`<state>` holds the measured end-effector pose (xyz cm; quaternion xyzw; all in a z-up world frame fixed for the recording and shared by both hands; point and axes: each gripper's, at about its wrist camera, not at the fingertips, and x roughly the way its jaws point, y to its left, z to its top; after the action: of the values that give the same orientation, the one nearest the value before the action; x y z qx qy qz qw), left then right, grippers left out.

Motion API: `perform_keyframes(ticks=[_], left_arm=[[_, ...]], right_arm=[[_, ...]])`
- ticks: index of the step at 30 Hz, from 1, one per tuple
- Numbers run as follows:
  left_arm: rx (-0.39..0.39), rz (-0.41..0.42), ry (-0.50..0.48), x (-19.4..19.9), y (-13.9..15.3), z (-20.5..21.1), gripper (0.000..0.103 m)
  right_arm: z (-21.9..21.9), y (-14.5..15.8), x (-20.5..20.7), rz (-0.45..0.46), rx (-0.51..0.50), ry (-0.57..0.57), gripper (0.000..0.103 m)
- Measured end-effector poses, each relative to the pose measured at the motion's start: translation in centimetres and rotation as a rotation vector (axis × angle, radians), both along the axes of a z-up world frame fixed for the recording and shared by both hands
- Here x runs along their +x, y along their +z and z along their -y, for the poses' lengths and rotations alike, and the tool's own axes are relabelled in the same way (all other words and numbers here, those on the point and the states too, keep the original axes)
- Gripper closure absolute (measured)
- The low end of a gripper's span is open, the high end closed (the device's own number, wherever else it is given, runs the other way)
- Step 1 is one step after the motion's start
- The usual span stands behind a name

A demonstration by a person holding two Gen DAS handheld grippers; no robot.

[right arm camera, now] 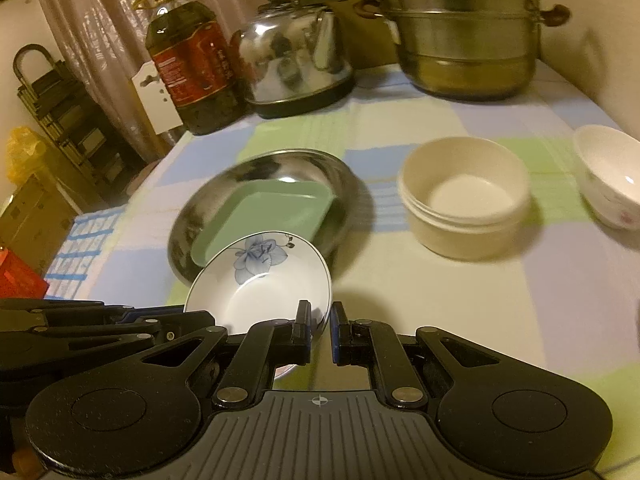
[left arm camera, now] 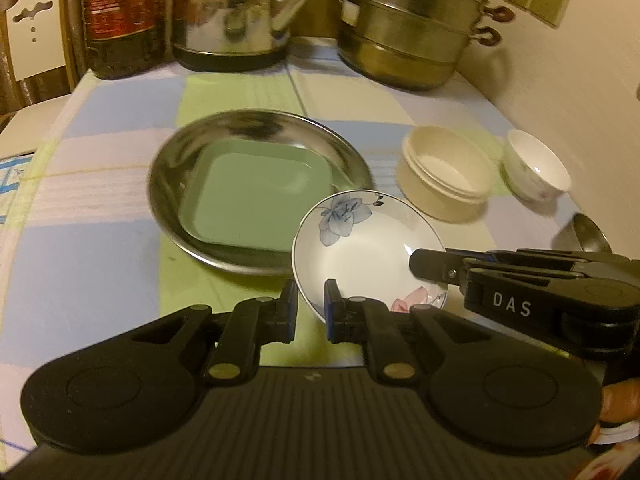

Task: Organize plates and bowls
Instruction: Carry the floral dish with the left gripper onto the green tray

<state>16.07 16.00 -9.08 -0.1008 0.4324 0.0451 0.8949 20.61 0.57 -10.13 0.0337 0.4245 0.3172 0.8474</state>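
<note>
Checked tablecloth (left arm camera: 100,184): plates partly stacked, bowls unsorted.
You hold the flowered dish (left arm camera: 360,248) by its rim, left gripper (left arm camera: 311,306) and right gripper (right arm camera: 321,330) both clamped, near the steel plate (left arm camera: 168,168) nesting the green tray (left arm camera: 248,196). Cream bowls (left arm camera: 444,176) and white bowl (left arm camera: 536,168) remain.

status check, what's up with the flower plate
Left gripper and right gripper both shut on flower plate rim. Plate lifted beside steel dish. Nothing in the way.

Matte black left gripper (left arm camera: 311,308), right gripper (right arm camera: 321,330): blue pads, brass rivets, white "DAS" lettering at 3 o'clock.
</note>
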Motion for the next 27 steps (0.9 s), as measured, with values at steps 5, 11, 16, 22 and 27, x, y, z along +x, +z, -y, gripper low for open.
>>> perform_keyframes(ticks=[5,11,16,22,27], left_arm=[[0.003,0.001,0.008,1.5,0.0,-2.6,0.091],[0.004,-0.012,0.000,3.7,-0.6,-5.2,0.091],[0.002,-0.028,-0.008,5.8,-1.4,-7.0,0.092],[-0.009,-0.055,-0.014,7.8,-2.7,-8.4,0.092],[-0.017,-0.074,-0.021,8.9,-3.5,-9.1,0.092]], right_arm=[[-2.8,0.0,1.6,0.001,-0.003,0.006,0.093],[-5.5,-0.6,3.8,-0.012,-0.014,-0.007,0.093],[-7.1,-1.5,5.7,-0.033,-0.023,-0.024,0.093],[-8.5,-2.7,7.6,-0.062,-0.037,-0.040,0.093],[-9.2,-3.5,8.6,-0.079,-0.050,-0.048,0.093]])
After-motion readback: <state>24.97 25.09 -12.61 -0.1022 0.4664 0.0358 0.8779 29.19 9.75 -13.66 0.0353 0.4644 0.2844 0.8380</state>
